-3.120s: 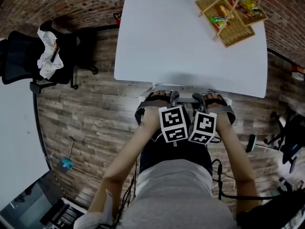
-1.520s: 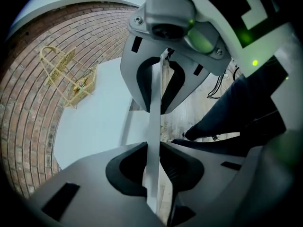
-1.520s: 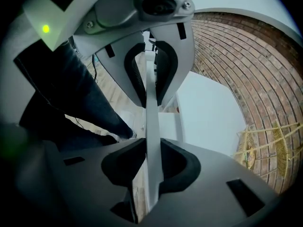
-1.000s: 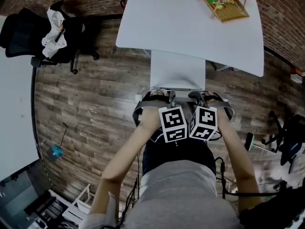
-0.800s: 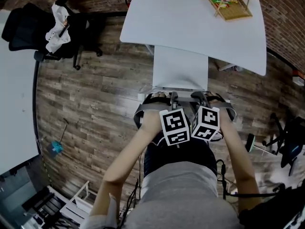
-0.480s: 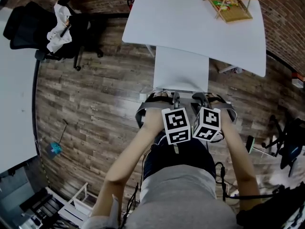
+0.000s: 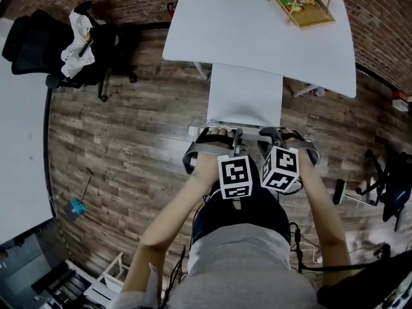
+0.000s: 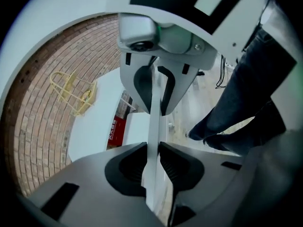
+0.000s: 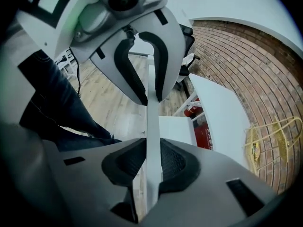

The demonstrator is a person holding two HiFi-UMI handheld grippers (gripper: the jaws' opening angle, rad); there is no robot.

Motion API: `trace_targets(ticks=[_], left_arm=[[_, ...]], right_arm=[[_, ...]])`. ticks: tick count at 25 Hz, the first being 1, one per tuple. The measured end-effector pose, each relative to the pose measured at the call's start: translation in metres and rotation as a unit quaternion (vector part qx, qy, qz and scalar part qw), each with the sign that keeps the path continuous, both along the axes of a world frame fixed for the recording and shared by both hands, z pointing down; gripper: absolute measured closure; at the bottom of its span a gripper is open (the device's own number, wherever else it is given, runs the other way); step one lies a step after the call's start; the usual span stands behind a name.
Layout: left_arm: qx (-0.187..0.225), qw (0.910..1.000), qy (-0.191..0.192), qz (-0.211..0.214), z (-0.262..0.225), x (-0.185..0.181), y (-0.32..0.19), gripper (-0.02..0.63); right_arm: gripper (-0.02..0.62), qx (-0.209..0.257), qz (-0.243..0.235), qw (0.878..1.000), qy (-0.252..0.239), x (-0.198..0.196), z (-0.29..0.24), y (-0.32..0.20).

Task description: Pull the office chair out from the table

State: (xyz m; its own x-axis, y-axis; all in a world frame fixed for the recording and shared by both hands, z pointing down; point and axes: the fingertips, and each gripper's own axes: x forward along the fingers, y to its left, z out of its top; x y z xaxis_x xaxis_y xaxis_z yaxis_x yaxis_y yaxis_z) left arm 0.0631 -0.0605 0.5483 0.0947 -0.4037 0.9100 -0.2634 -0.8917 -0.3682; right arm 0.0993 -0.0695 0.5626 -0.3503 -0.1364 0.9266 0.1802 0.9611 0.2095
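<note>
The white office chair's seat (image 7: 244, 95) juts out from under the white table (image 7: 257, 31). Its thin back edge (image 7: 248, 122) runs across just in front of the person's hands. My left gripper (image 7: 222, 134) clamps that edge on the left, and my right gripper (image 7: 277, 134) clamps it on the right. In the left gripper view the white edge (image 8: 154, 122) passes between the pads of the left gripper (image 8: 152, 167), whose jaws are opening slightly. In the right gripper view the same edge (image 9: 152, 112) is pinched by the right gripper (image 9: 152, 164).
A wicker basket (image 7: 302, 2) of snacks sits at the table's far right. A black chair (image 7: 51, 47) with a white cloth stands at the far left beside another white table (image 7: 19, 147). Another chair base (image 7: 386, 192) is at the right. Wooden floor (image 7: 129, 147) surrounds me.
Since the oldest frame the chair has come out from under the table, and its seat now shows. Over the last second both grippers stay on the back edge, shifting only slightly.
</note>
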Motion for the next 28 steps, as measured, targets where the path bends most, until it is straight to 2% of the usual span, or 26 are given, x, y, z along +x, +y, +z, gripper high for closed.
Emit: trace_targets(ticks=[2,5,8,10,12,16,20,28], left_arm=[[0.005,1.0000,-0.001,0.005,0.002,0.000,-0.001,0.513],[-0.011,0.9998,0.013,-0.008,0.004,-0.001,-0.006,0.482],[-0.035,0.9993,0.011,0.005,0.012,-0.002,-0.007,0.459],[-0.059,0.9981,-0.013,0.014,0.028,-0.008,-0.005,0.461],[-0.076,0.9966,-0.027,0.018,0.039,-0.012,-0.001,0.507],[-0.091,0.9959,-0.005,0.005,0.040,-0.010,-0.001,0.517],[-0.101,0.9949,-0.002,0.003,0.039,-0.005,0.006,0.520],[-0.131,0.9914,0.005,0.007,0.037,0.009,0.051,0.523]], right_arm=[[0.506,0.001,0.000,1.000,-0.002,-0.001,-0.001,-0.001],[0.506,0.001,0.001,1.000,-0.002,0.001,0.000,-0.001],[0.506,0.001,0.002,1.000,-0.002,0.000,0.000,-0.001],[0.506,0.000,0.002,1.000,-0.003,-0.001,0.000,0.000],[0.506,-0.001,0.003,1.000,-0.005,-0.002,0.000,0.001],[0.506,0.001,0.005,1.000,-0.007,0.000,-0.001,0.000],[0.508,-0.012,0.002,1.000,-0.005,0.005,0.000,0.007],[0.509,-0.033,-0.011,0.999,0.002,0.018,-0.002,0.049]])
